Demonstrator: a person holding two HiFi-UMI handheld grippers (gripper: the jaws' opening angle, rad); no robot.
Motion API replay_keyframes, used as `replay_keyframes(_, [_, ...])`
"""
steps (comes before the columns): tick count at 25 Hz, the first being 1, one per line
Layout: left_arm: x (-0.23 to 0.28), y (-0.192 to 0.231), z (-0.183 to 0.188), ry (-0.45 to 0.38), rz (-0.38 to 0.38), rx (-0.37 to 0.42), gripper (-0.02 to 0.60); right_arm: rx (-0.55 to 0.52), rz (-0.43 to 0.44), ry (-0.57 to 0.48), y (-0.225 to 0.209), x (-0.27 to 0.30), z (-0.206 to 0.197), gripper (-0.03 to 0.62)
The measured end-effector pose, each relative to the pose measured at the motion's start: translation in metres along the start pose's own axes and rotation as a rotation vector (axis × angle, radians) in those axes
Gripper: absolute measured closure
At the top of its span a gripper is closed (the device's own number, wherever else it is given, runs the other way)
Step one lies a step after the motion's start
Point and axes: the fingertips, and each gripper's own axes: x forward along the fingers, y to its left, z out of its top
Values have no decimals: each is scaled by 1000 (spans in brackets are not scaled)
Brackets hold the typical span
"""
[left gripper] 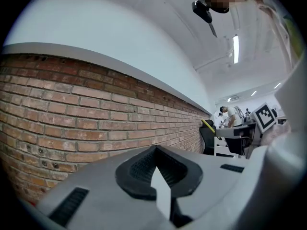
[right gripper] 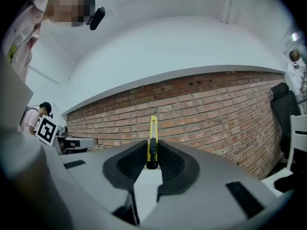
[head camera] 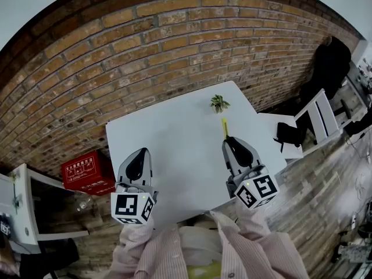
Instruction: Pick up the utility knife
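Note:
A yellow utility knife (head camera: 224,128) with a black slider is clamped between the pads of my right gripper (head camera: 230,140). It is lifted above the white table (head camera: 174,127) and points away from me towards the brick wall. In the right gripper view the utility knife (right gripper: 153,135) stands on edge and sticks out past the right gripper's (right gripper: 151,153) tips. My left gripper (head camera: 140,152) hovers over the table's near left part. In the left gripper view, the left gripper (left gripper: 156,150) has its tips together and nothing between them.
A small potted plant (head camera: 220,103) stands at the table's far edge, just beyond the knife. A red box (head camera: 88,172) lies on the floor at the left. To the right are a small side table (head camera: 293,151) carrying a black object (head camera: 288,133), a white chair (head camera: 317,118) and a person in dark clothes (head camera: 331,63).

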Motion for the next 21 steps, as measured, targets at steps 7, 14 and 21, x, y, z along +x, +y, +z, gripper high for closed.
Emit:
replay_keyframes(7, [2,-1,-9,18,-3,-7,591,-3,-1,5,-2,0,-4,526])
replay_keyframes(14, [3,1,-12,23,-2,-20,591,-4,-7,10,-3,1,-6,526])
replay_keyframes(21, [4,2,-13,23,2,-24,591,-6,-12,9,-5,1,-6,526])
